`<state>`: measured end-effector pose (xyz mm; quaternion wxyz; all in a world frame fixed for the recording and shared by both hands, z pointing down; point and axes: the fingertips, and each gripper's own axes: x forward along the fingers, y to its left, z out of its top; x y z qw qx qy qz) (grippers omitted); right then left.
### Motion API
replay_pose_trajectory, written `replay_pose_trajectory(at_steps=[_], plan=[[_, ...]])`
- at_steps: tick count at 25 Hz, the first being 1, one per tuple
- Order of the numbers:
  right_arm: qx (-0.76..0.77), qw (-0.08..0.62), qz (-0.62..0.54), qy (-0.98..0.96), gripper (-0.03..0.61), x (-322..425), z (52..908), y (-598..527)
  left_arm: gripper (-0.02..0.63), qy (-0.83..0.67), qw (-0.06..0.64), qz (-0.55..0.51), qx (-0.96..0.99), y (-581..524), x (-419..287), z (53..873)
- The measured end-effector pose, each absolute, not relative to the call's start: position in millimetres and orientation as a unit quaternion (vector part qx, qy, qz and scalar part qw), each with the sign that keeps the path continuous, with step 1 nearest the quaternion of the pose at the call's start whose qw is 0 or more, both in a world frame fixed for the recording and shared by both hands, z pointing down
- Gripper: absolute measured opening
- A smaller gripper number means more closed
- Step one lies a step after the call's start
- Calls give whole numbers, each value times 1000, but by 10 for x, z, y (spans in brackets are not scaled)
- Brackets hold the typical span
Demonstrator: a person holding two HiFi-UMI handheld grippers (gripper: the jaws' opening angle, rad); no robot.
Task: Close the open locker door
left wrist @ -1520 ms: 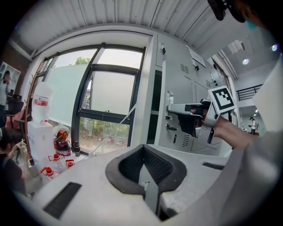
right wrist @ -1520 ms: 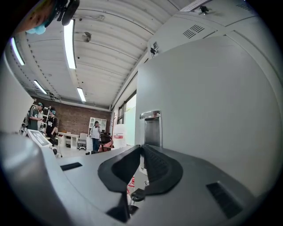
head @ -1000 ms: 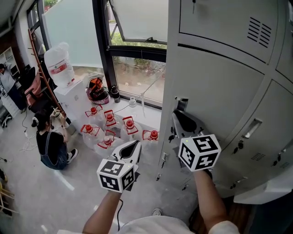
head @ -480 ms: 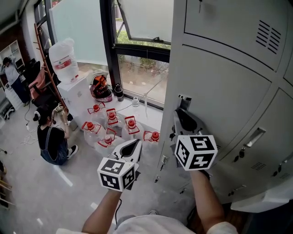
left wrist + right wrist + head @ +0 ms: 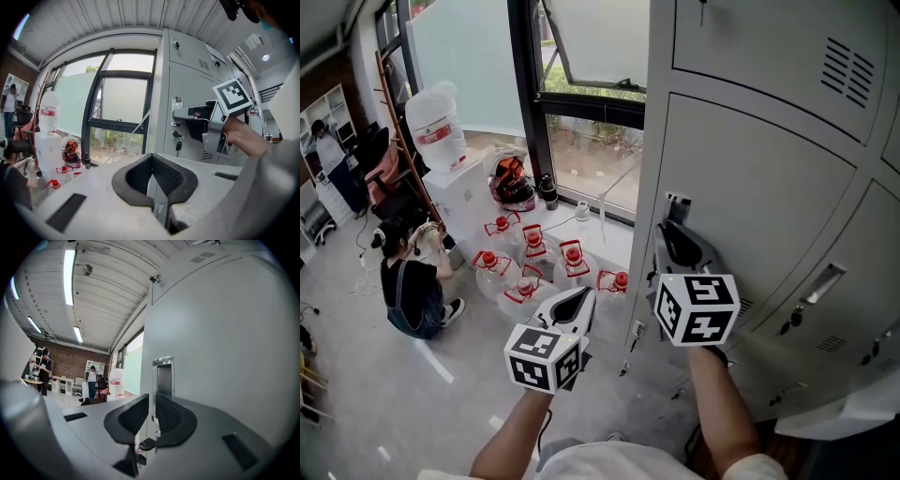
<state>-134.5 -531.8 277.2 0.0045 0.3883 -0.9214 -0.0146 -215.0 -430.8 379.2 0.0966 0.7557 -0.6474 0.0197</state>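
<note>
The grey locker door [image 5: 750,187] stands ajar, its free edge toward the window. A recessed metal handle [image 5: 677,208] sits at that edge, with keys [image 5: 178,145] hanging just below. My right gripper [image 5: 673,234] points level at the door below the handle. In the right gripper view the door [image 5: 225,333] fills the right side, and its thin edge runs into the narrow slit of my right gripper [image 5: 152,411], which is shut on it. My left gripper [image 5: 579,298] hovers left of the door, apart from it. Its pads [image 5: 152,157] meet and hold nothing.
Several water jugs with red caps [image 5: 525,262] stand on the floor below the window [image 5: 581,122]. A person [image 5: 408,281] crouches at the left near a large water bottle [image 5: 441,122]. Another locker door with a handle [image 5: 823,277] lies to the right.
</note>
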Motion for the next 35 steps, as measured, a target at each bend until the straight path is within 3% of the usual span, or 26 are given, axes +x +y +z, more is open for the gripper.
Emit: replay_pose_trajectory(at_steps=[20, 35], plan=[[421, 25, -29, -906, 37, -1264, 2751, -5261, 6, -641, 98, 31, 761, -3954, -2373, 3756], [402, 17, -47, -914, 37, -1299, 2836, -4521, 6, -632, 94, 32, 769, -3469, -2496, 3735]])
